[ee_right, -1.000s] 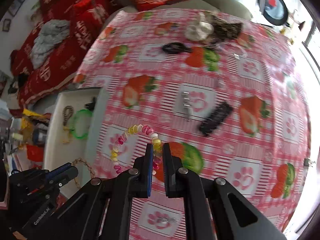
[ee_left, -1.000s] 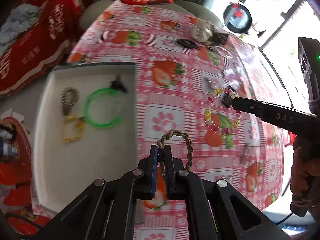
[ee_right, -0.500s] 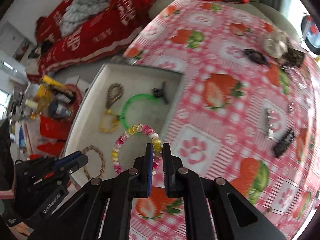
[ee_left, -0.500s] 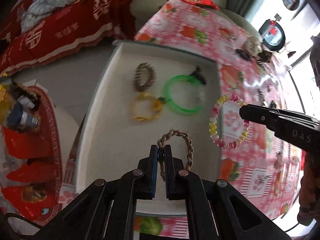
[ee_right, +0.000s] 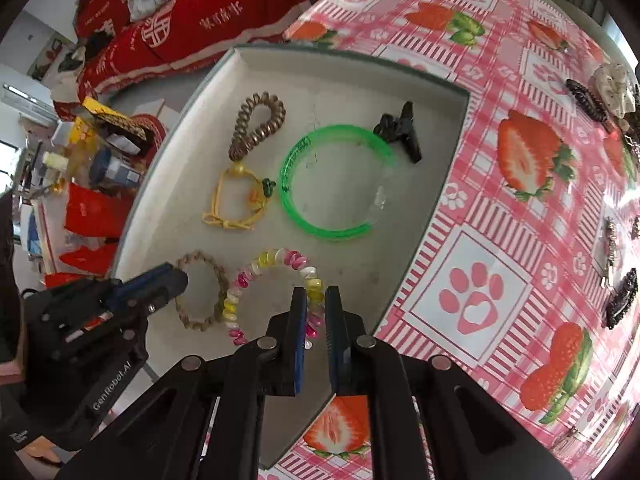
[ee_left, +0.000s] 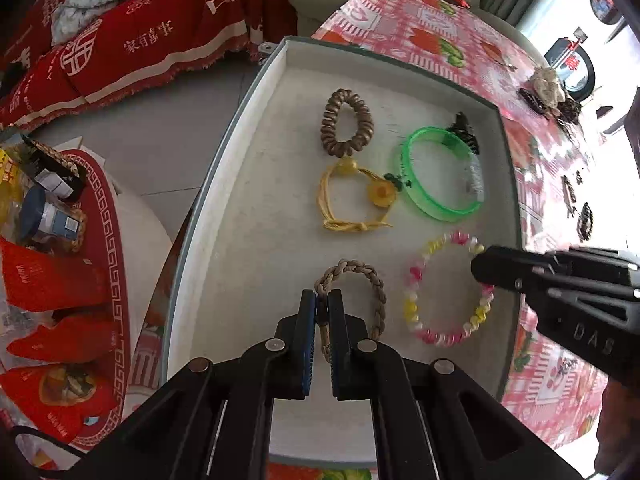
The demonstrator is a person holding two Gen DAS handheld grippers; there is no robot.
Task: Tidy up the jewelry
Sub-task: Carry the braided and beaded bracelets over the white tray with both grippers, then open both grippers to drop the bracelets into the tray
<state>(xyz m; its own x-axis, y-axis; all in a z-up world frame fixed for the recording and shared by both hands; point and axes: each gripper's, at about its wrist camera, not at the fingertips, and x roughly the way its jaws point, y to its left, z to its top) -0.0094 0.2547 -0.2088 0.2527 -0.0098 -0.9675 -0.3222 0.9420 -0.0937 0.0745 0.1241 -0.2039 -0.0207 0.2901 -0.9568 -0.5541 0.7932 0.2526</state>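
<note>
Left side: the left hand-held gripper [ee_left: 323, 304] points steeply down over the shallow white rectangular tray [ee_left: 256, 208], its jaws clamped on a tan braided cord bracelet [ee_left: 352, 300]. The bracelet's loop hangs over the tray's near area; whether it touches the floor of the tray cannot be told.

Centre, inside the tray: a brown spiral coil hair tie [ee_left: 346, 122] lies towards the far side. Just below it, touching, is a yellow cord bracelet with round yellow beads [ee_left: 352, 196]. Beside that lies a translucent green plastic bangle [ee_left: 440, 174], with a small black hair clip [ee_left: 464, 130] at its far edge.

Right side: the right hand-held gripper [ee_right: 316, 308] is clamped on a pink, yellow and white spiral bead bracelet [ee_right: 272, 292], held over the tray's near right area, just beside the braided one.

Further right, the tabletop under a pink checked strawberry-print cloth [ee_right: 520, 240] carries several dark hair clips [ee_right: 620, 298], well apart from the tray.
</note>
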